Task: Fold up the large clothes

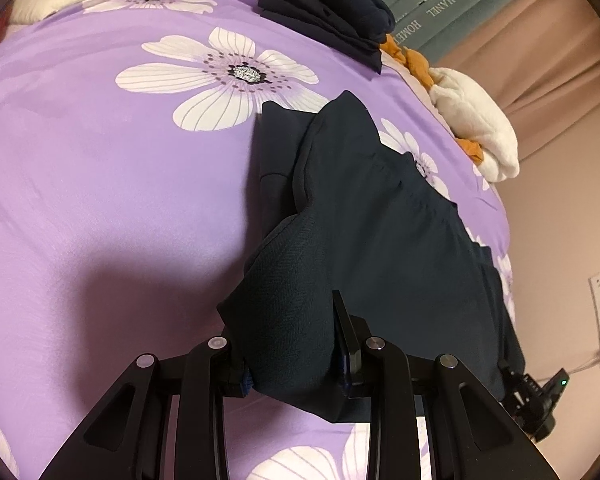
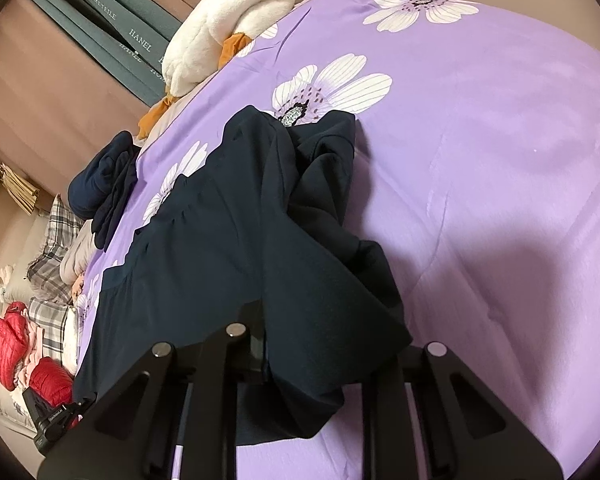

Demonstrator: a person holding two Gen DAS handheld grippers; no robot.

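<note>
A large dark navy garment (image 1: 372,216) lies stretched over the purple flowered bedsheet (image 1: 100,184). My left gripper (image 1: 292,360) is shut on one end of it, the cloth bunched between the fingers and lifted off the bed. In the right wrist view the same garment (image 2: 220,240) runs away from me. My right gripper (image 2: 304,364) is shut on its near edge, and the cloth drapes over and hides the fingertips. The right gripper's body shows at the lower right of the left wrist view (image 1: 540,396).
A folded dark garment (image 1: 332,12) lies at the bed's far edge, also in the right wrist view (image 2: 104,184). A white plush blanket (image 1: 476,128) lies beside it. Red jackets and plaid cloth (image 2: 24,340) are piled at the left. Curtains (image 1: 540,52) hang behind.
</note>
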